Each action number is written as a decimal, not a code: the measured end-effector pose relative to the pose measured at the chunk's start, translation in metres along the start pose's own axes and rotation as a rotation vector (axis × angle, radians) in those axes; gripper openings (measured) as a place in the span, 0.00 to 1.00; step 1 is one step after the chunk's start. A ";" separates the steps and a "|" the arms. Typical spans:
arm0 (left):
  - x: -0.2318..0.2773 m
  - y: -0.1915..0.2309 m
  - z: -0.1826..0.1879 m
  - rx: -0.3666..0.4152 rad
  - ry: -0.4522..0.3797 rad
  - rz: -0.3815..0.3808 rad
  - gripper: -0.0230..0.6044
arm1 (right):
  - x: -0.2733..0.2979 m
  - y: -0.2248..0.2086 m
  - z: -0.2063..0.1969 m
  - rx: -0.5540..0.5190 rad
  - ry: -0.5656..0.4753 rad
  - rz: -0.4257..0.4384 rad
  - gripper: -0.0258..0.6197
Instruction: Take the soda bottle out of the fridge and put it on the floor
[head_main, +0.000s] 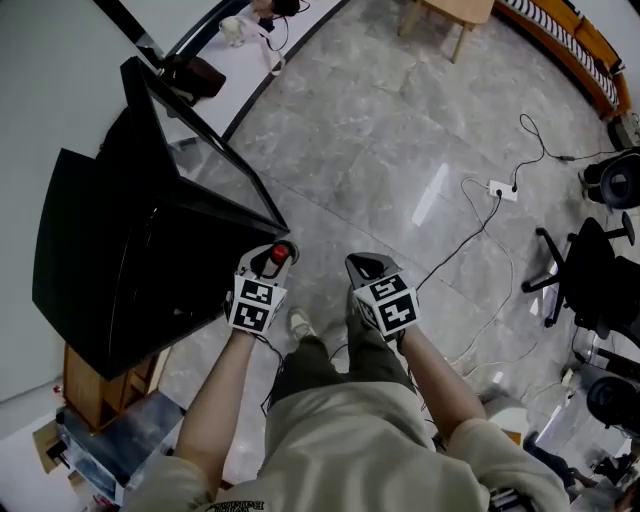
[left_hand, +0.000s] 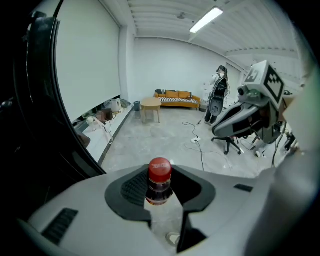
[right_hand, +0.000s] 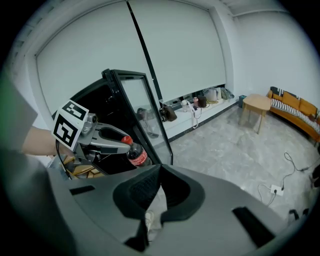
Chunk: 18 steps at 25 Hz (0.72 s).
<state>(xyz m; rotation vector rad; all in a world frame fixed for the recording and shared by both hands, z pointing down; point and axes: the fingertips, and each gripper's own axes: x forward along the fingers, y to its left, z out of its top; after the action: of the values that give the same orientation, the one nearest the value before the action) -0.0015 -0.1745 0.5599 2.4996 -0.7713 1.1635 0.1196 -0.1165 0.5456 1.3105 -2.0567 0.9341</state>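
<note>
fridge (head_main: 110, 260): black box, glass door (head_main: 215, 170) swung open, inside too dark to tell contents, sits just left of the left jaws
soda bottle (left_hand: 159, 191) is out of the fridge, up off the floor (head_main: 380, 150)
bottle: clear plastic, dark drink, round red cap (left_hand: 160, 170), red label visible from the right gripper view
left gripper (left_hand: 162, 176): jaws about half apart, clamped on the bottle neck; cap pokes out just above the pads, body hangs below the jaws, roughly upright
right gripper (right_hand: 159, 172): jaws together at the tips, nothing in them; only trouser leg and a shoe show through the gap behind the tips
from the right jaws the bottle is off to the left and a bit ahead, near but apart
both grippers: smooth grey plastic shells, black ribbed pads (right_hand: 137, 190), marker cube on top
both point down at a slant, side by side over the person's legs
floor under the jaws: glossy grey marble-look tile
</note>
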 end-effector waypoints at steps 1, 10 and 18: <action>0.010 -0.002 -0.006 -0.008 0.005 -0.005 0.24 | 0.008 -0.006 -0.010 0.009 0.014 -0.001 0.04; 0.105 -0.006 -0.070 -0.030 0.019 -0.047 0.24 | 0.080 -0.045 -0.071 0.022 0.100 -0.004 0.04; 0.192 -0.006 -0.144 -0.034 0.114 -0.086 0.24 | 0.152 -0.078 -0.128 0.189 0.152 -0.006 0.04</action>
<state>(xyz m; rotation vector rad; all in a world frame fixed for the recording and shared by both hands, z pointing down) 0.0149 -0.1710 0.7991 2.3908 -0.6418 1.2398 0.1388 -0.1240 0.7584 1.2960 -1.8853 1.2118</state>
